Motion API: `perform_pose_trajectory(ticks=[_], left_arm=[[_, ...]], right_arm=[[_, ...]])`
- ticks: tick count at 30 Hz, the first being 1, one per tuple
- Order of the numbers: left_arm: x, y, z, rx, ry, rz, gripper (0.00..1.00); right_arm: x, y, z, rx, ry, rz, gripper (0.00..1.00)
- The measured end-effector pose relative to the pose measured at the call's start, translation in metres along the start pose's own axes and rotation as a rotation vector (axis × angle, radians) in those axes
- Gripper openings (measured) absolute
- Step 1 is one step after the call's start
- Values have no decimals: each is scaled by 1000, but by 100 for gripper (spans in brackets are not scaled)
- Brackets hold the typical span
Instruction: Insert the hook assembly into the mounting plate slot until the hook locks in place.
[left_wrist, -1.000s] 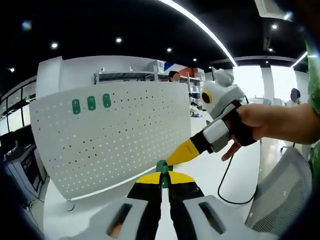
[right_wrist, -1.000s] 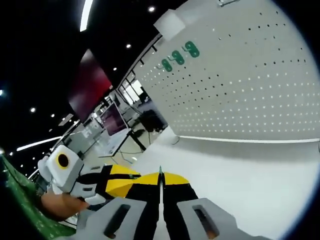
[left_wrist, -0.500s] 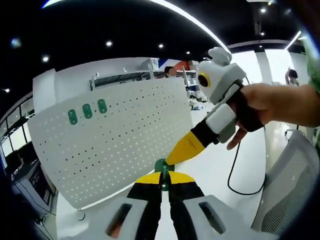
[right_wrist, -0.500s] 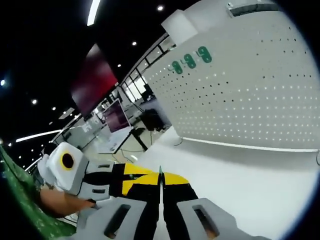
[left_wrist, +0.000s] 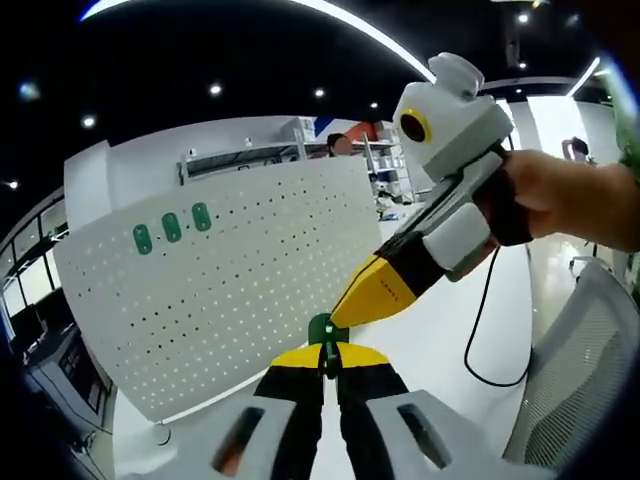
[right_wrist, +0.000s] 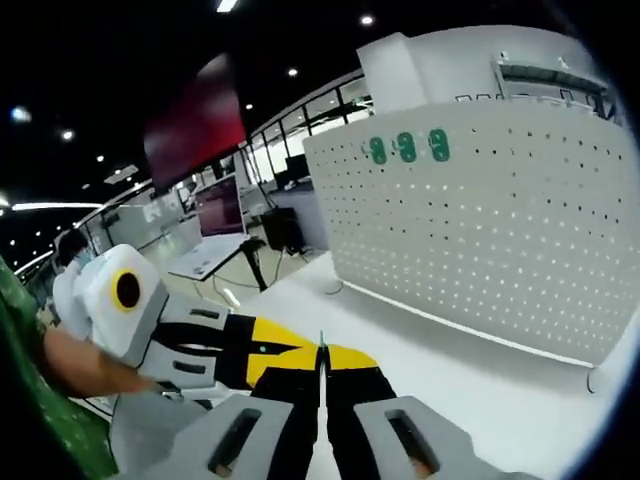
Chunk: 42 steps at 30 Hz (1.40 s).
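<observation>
White surface (left_wrist: 420, 350) carries one upright perforated mounting plate (left_wrist: 230, 280) bearing three green hooks (left_wrist: 171, 227) in a row near its top edge. Left tool (left_wrist: 328, 355) pinches a small green hook assembly (left_wrist: 322, 329) between closed jaws, before the plate. Right tool (right_wrist: 322, 352) has its jaws together, its tip touching that piece.

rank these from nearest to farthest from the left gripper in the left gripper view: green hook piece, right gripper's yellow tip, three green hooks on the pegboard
1. The green hook piece, held in the left gripper at its tips.
2. The right gripper's yellow tip, just above and right, almost meeting the piece.
3. The three green hooks, upper left on the pegboard, clearly farthest.
</observation>
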<state>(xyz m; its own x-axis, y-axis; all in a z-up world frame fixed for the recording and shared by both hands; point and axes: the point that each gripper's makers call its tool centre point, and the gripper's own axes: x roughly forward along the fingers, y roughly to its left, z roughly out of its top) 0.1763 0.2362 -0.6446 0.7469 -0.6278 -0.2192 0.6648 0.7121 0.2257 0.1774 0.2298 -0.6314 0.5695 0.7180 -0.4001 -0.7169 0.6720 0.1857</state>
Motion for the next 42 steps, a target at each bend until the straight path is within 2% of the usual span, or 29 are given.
perform_pose_trajectory(ticks=[10,15,24,36,42], left_arm=[[0,-3,5,-7,-30,-10,3],[-1,-4,5,-36,-36,-10,3],[-5,-1,15,-55,-46,22,2],[3,-19,24,-115,-55,55,2],[8,-21,31,-139,-68,87,2]], right_arm=[[-6,0,2,14,0,-22,0],[-7,3,3,-22,8,-30,0],[-11,4,12,-38,-18,-16,0],[-30,-4,11,-97,-24,-7,0],[-38,-13,18,-144,-68,-15,5]])
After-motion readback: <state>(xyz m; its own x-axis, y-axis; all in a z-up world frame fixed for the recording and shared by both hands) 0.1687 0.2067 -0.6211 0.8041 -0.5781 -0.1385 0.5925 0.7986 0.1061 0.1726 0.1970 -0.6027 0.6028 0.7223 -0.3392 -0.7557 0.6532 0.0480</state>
